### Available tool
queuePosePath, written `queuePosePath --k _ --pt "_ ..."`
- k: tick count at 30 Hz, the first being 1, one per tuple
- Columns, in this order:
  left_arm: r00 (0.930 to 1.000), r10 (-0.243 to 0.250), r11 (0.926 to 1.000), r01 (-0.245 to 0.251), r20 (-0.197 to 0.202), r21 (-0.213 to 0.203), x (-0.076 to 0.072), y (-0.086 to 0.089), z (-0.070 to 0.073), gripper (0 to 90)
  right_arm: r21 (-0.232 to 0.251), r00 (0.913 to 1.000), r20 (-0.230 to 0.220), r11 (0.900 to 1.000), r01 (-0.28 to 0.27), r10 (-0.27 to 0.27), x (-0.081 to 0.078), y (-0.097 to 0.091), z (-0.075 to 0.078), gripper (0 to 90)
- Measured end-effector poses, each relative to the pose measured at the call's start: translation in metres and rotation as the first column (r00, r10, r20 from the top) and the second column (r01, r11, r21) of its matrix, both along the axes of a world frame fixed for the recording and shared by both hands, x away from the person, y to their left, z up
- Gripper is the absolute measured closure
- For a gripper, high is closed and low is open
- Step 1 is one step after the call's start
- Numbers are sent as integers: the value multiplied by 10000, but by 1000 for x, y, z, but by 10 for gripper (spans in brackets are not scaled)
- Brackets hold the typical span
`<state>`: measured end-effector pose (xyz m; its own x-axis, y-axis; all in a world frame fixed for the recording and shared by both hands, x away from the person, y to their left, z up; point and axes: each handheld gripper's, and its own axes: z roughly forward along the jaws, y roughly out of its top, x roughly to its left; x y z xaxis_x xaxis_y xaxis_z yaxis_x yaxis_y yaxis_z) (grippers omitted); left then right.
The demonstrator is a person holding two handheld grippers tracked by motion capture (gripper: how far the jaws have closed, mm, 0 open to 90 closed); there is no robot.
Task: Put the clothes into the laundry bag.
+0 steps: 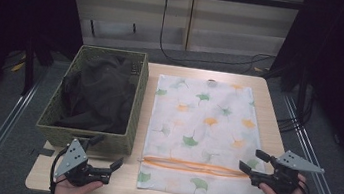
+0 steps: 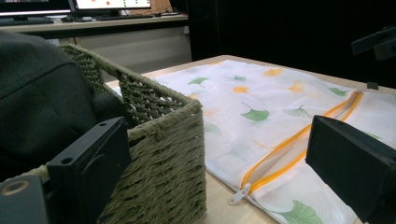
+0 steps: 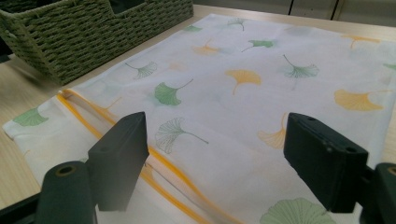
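Note:
A white mesh laundry bag [image 1: 198,131] printed with green and orange ginkgo leaves lies flat on the wooden table [image 1: 271,115]. Its orange zipper [image 1: 191,166] runs across the near end, with the white pull [image 2: 236,193] at the left end. A woven green basket [image 1: 134,102] to the left holds dark clothing [image 1: 100,92]. My left gripper [image 1: 107,152] is open at the basket's near corner [image 2: 163,140], beside the zipper pull. My right gripper [image 1: 251,160] is open just above the bag's near right part [image 3: 233,79], by the zipper's right end. Nothing sits between either pair of jaws.
The basket [image 3: 93,28] fills the table's left side and the bag [image 2: 261,93] covers most of the rest. A strip of bare wood [image 1: 113,182] runs along the front edge. Cables [image 1: 205,61] trail on the floor behind the table.

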<state>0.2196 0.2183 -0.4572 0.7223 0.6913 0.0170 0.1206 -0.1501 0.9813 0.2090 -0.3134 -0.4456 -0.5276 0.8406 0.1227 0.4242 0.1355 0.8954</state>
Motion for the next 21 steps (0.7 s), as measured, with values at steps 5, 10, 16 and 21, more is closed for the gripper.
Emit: queuePosePath --k 5,10,16,21 --pt "9999 -106 9998 108 -104 172 -2 -1 -1 65 -315 9997 211 9995 -77 83 2 3 -1 252" --pt "10000 1 9998 0 -50 183 -1 -3 0 67 -337 9985 -485 9991 -258 242 7 4 -7 268" --pt "9997 -84 9996 90 -212 284 -4 -3 2 78 -315 9922 -1037 9968 -731 695 12 12 -8 252" --pt "9996 -231 9985 239 -164 494 -8 -5 1 81 -383 9872 -1180 9930 -1121 1069 16 21 -6 276"
